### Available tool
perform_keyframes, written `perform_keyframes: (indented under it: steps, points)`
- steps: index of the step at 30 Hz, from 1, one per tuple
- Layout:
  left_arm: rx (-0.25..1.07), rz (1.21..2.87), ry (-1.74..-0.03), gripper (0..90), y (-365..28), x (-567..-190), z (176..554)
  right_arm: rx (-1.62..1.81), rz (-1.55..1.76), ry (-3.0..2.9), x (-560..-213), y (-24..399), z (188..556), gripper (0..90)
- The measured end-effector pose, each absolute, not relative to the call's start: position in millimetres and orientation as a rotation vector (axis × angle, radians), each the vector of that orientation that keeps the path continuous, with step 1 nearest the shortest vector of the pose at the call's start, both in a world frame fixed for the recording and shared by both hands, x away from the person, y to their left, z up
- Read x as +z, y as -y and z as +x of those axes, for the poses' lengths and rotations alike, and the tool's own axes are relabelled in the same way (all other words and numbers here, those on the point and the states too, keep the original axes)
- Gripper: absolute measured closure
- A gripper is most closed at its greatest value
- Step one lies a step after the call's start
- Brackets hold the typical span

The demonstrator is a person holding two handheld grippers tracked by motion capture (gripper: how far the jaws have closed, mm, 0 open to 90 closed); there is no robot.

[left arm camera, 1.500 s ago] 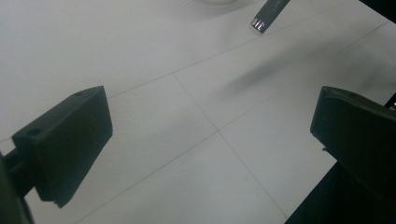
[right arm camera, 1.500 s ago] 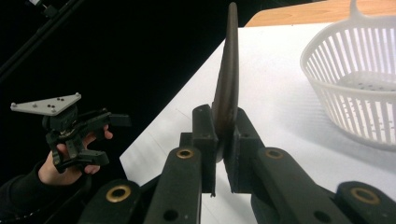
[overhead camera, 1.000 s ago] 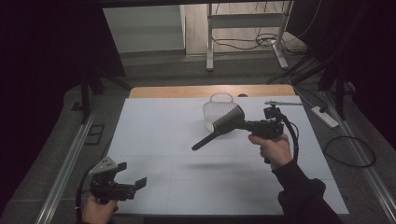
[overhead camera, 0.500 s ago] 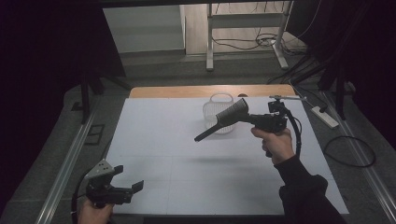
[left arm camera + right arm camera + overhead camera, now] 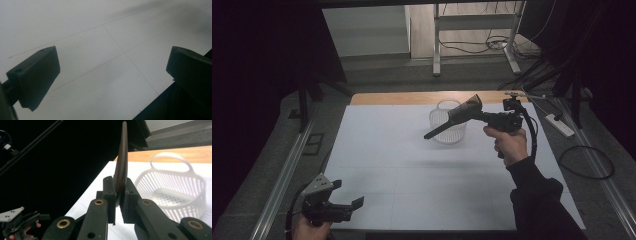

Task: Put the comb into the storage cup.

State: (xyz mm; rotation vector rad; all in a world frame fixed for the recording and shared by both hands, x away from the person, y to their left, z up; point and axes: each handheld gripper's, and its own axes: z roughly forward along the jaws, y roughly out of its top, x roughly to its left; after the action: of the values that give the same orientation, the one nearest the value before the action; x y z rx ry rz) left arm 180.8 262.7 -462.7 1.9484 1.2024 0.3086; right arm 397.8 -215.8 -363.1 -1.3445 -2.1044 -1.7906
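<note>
My right gripper [image 5: 473, 112] hangs above the far right of the white table sheet [image 5: 402, 170], shut on the broad end of a dark brown flat utensil [image 5: 451, 121]. Its thin handle slants down to the left across a white slotted basket [image 5: 455, 134]. In the right gripper view the utensil [image 5: 122, 157] stands edge-on between the pads [image 5: 109, 192] of the right gripper [image 5: 120, 191], with the basket [image 5: 175, 192] behind on the right. My left gripper [image 5: 348, 194] is at the near left corner, open, with only the bare sheet [image 5: 100, 37] between the jaws of the left gripper [image 5: 112, 75].
A wooden strip [image 5: 412, 97] runs along the table's far edge behind the basket. Metal rails [image 5: 287, 170] flank the table. A power strip [image 5: 560, 125] and cables lie on the floor at the right. The left gripper [image 5: 27, 218] also appears low in the right gripper view.
My right gripper has carried the utensil a little higher and farther back, over the basket. The left gripper has barely shifted toward the near edge and stays open.
</note>
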Motion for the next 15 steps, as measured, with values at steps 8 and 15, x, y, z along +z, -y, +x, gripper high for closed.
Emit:
perform_keyframes:
  steps: [8, 15]
  points:
    - [0.322, 1.945, -1.206, 0.0, -264, -462, 179, -1.806, -1.404, 2.107, -359, 222, 410, 83.5]
    - [0.322, 1.964, -1.211, 0.0, -262, -463, 180, -1.813, -1.449, 2.104, -355, 225, 420, 83.5]
